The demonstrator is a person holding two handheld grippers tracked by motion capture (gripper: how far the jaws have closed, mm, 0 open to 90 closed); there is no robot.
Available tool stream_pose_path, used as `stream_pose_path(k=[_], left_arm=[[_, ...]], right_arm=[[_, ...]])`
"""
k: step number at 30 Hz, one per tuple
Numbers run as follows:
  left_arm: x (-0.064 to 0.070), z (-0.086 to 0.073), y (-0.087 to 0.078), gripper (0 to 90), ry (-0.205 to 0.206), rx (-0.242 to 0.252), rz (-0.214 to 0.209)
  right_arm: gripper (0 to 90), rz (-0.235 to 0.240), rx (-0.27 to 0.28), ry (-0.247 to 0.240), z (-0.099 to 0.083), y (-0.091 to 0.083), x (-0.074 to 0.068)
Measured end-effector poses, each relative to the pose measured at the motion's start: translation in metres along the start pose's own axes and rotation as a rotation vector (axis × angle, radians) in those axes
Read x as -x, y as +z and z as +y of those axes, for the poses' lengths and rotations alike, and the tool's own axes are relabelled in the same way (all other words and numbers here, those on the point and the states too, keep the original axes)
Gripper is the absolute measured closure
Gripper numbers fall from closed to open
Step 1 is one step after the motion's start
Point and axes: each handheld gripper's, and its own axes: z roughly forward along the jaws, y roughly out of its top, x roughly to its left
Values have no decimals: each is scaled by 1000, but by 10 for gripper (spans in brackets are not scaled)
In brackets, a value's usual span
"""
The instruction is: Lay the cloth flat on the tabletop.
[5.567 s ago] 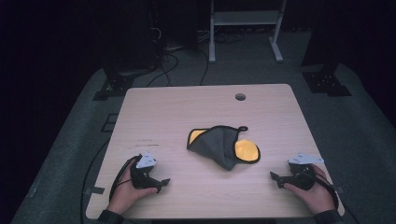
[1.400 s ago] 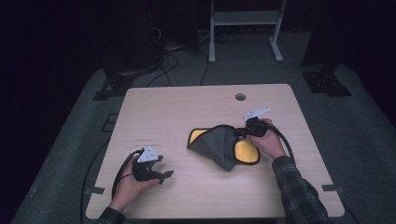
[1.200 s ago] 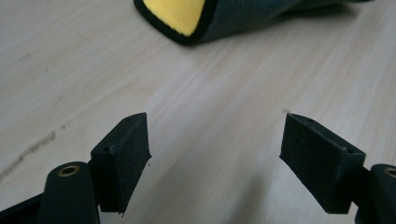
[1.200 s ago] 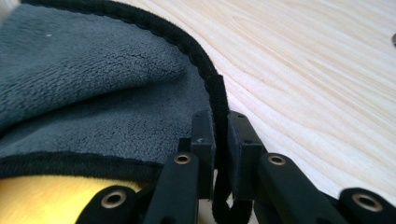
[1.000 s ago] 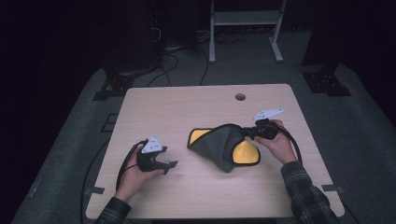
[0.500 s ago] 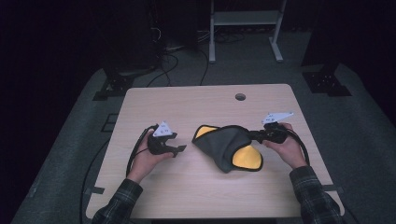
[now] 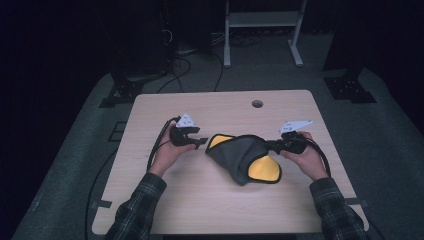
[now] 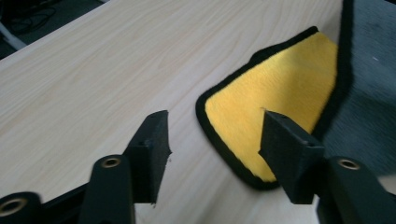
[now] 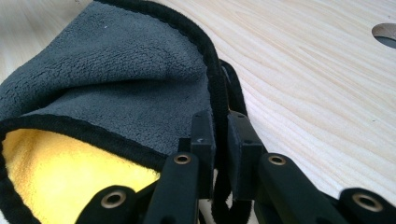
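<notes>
Right gripper jaws pinched on cloth black hem; left gripper jaws wide open, straddling its yellow corner above bench.

Bare surface lay open around the cloth. Only the cloth stood between the left tongs and right tongs; the hole sat well apart.

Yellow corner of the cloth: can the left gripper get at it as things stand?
Probably yes: the left gripper is open, the cloth's yellow corner lies flat just ahead, one jaw already over it, bare table around.
</notes>
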Motion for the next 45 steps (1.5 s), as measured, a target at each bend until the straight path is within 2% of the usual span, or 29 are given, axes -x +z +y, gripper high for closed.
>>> stream_pose_path(k=[3, 5, 6, 7, 8, 9, 10, 13, 14, 16, 22, 24, 26, 27, 28, 29, 34, 35, 36, 37, 38, 42, 43, 44, 45], left_arm=[[-2, 4, 8, 436, 8, 1, 2], [-3, 7, 16, 444, -4, 7, -4], [-4, 8, 24, 454, -2, -5, -6], [-4, 8, 24, 456, -2, -5, -6], [-5, 7, 33, 468, -9, -6, -9], [-5, 7, 33, 482, -9, -6, -9], [-6, 5, 42, 498, -20, -17, -17], [-6, 3, 49, 532, -22, -29, -22], [-6, 2, 55, 539, -35, -31, -27], [-6, 2, 57, 548, -34, -35, -28], [-5, -1, 69, 657, -25, -88, -44], [-5, -2, 69, 700, -34, -81, -54], [-5, -4, 68, 727, -58, -76, -60], [-5, -4, 67, 762, -67, -79, -65], [-4, -4, 66, 831, -94, -87, -72], [-4, -4, 66, 852, -94, -87, -72], [-3, -6, 53, 875, -146, -134, -82], [-3, -6, 53, 876, -146, -134, -82], [-4, -7, 45, 877, -158, -117, -79], [-4, -7, 45, 877, -158, -117, -79], [-5, -7, 36, 877, -171, -98, -72], [-7, -7, 15, 877, -178, -53, -51], [-7, -7, 15, 877, -178, -53, -51], [-7, -7, 5, 877, -185, -25, -38], [-7, -7, 5, 877, -185, -25, -38]], right_arm=[[813, 1, -1, -1, 0, 0, 0], [813, 3, -2, 0, 0, 1, 0], [812, 3, -3, -1, 0, 1, 0], [812, 3, -3, -1, 0, 1, 0], [812, 3, -3, -4, -1, 0, 0], [812, 3, -3, -4, -1, 0, 0], [813, 4, -3, -6, -1, 0, 0], [812, 4, -4, -7, -1, 0, 1], [813, 5, -5, -5, -1, 0, 1], [812, 5, -5, -6, -1, 0, 1], [813, 6, -6, -10, -1, -1, 1], [812, 6, -6, -9, -1, -1, 1], [812, 6, -6, -9, -1, -2, 1], [812, 6, -7, -9, -1, -2, 1], [812, 5, -7, -9, -1, -2, 1], [812, 5, -7, -9, -1, -2, 1], [813, 2, 3, -5, -1, -5, 2], [813, 2, 3, -5, -1, -5, 2], [813, -2, 9, -3, 0, -7, 2], [813, -3, 13, -1, 0, -8, 3], [812, -4, 18, 4, 0, -10, 3], [813, -11, 34, 8, 2, -15, 4], [813, -11, 34, 8, 2, -15, 4], [813, -15, 41, 8, 3, -18, 4], [813, -15, 41, 8, 3, -18, 4]])
